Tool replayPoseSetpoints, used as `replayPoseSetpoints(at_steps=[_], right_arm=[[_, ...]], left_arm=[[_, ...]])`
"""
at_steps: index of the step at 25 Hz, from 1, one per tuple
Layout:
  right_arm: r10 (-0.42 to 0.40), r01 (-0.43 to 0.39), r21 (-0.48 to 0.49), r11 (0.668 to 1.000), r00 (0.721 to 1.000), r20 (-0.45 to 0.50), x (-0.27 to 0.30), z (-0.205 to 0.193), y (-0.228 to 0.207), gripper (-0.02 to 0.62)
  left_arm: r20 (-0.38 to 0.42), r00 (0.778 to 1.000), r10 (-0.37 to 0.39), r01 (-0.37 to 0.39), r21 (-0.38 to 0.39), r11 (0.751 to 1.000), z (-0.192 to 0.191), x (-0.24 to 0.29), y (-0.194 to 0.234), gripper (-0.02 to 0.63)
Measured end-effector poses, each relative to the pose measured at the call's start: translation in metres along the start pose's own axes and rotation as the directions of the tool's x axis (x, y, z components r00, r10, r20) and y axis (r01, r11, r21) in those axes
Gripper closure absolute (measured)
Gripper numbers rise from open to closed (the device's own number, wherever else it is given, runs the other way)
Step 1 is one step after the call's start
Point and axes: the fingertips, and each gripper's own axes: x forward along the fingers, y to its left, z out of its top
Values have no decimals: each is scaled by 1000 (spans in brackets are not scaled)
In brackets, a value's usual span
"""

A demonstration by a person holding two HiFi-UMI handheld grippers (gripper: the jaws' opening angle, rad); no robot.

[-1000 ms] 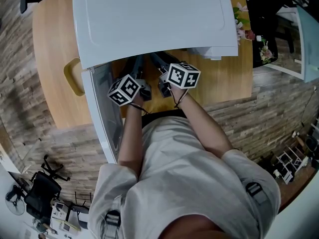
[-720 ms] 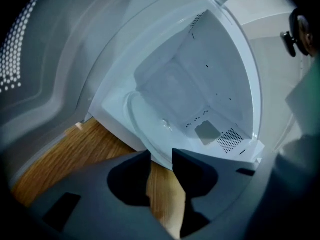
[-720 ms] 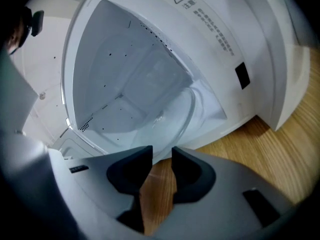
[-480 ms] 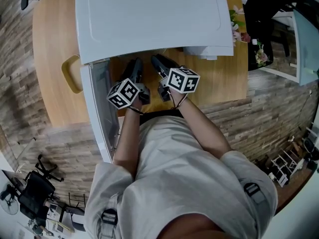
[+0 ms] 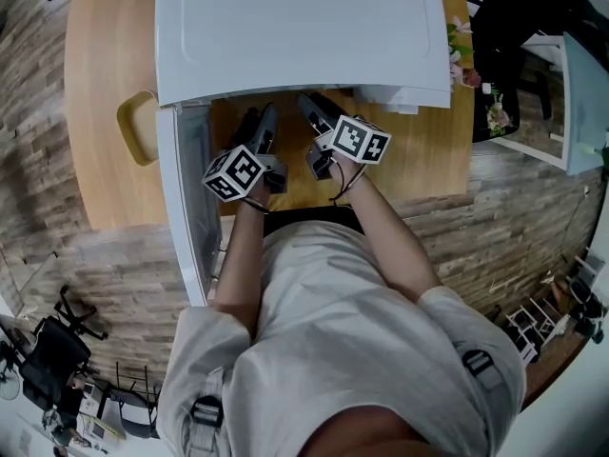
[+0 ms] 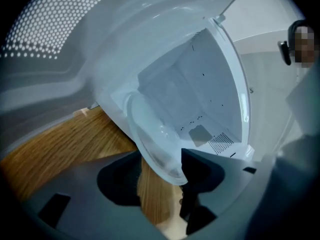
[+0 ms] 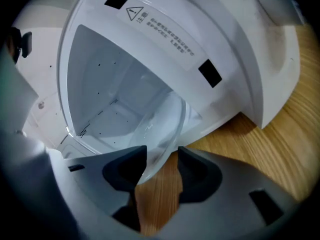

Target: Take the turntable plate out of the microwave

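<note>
You stand at the near edge of a wooden table (image 5: 105, 84), both arms stretched forward side by side. The left gripper (image 5: 262, 122) and the right gripper (image 5: 314, 110) reach under the front of a white microwave (image 5: 295, 27) that sits across the table's middle. Its door (image 5: 186, 198) hangs open on your left, past the table's near edge, leaving the cavity mouth free for both tools.

Both pairs of jaws have just been opening and now stand wide. In each gripper view, the rim of the clear glass turntable plate (image 6: 155, 134) lies in the gap between the jaws. The pads do not appear to press on it. On the left gripper the rim sits close against the right-hand jaw; whether it touches, the view does not settle. On the right gripper the rim (image 7: 160, 129) lies nearer the left-hand jaw.

The plate is partly out: its near edge projects past the cavity's front lip over the bare wood, and its far part remains inside. Taking it at two points on the rim, one gripper each side, probably keeps the slippery glass level as it comes out.
</note>
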Motion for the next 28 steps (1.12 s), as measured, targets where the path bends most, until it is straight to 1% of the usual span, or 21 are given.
replayPoseSetpoints(at_steps=[2, 3, 4, 5, 7, 8, 12, 16, 19, 21, 22, 24, 25, 27, 28], right_arm=[[-13, 13, -12, 1000, 1000, 0, 1, 2, -5, 442], [-25, 25, -23, 999, 1000, -1, 1, 3, -9, 459], [-34, 34, -32, 999, 999, -3, 0, 2, -11, 460], [-37, 37, -37, 999, 999, -6, -1, 2, -11, 462], [-25, 25, -30, 999, 1000, -12, -2, -1, -5, 465], [-24, 23, -25, 999, 1000, -13, -4, -3, -4, 465], [-48, 48, -14, 999, 999, -8, -16, -10, -9, 468], [-40, 40, 3, 999, 999, -9, -27, -20, -5, 468], [-33, 33, -17, 999, 999, -22, -33, -27, -6, 468], [-27, 25, -51, 998, 999, -31, -32, -25, -8, 459], [-21, 20, -62, 998, 999, -31, -30, -22, -9, 442], [-10, 9, -60, 998, 1000, -23, -24, -14, -10, 374], [-7, 6, -53, 999, 1000, -18, -21, -11, -11, 364], [-3, 2, -48, 999, 1000, -16, -13, -5, -13, 364], [0, 0, -49, 999, 1000, -17, -10, -4, -13, 377]], left_arm=[[13, 1000, 4, -4, -8, 1000, 3, 5, 2, 345], [20, 1000, 6, -6, -12, 1000, 5, 7, 5, 345], [25, 1000, 8, -7, -20, 1000, 6, 8, 7, 345], [28, 1000, 11, -11, -26, 1000, 7, 8, 9, 361], [16, 999, 30, -30, -15, 999, 7, 6, 14, 452], [7, 999, 39, -39, -4, 999, 5, 5, 16, 463], [-4, 999, 54, -54, -3, 999, -5, -5, 16, 465], [-16, 998, 56, -56, 0, 998, -14, -15, 14, 465], [-24, 998, 52, -52, 6, 999, -17, -20, 14, 465], [-30, 998, 50, -50, 11, 999, -17, -20, 14, 465], [-33, 998, 48, -48, 13, 999, -17, -20, 14, 465], [-38, 998, 44, -44, 18, 999, -17, -20, 14, 465], [-41, 998, 44, -44, 22, 999, -18, -20, 14, 465], [-48, 998, 49, -47, 36, 998, -19, -20, 14, 459], [-52, 997, 53, -50, 46, 998, -20, -19, 14, 454]])
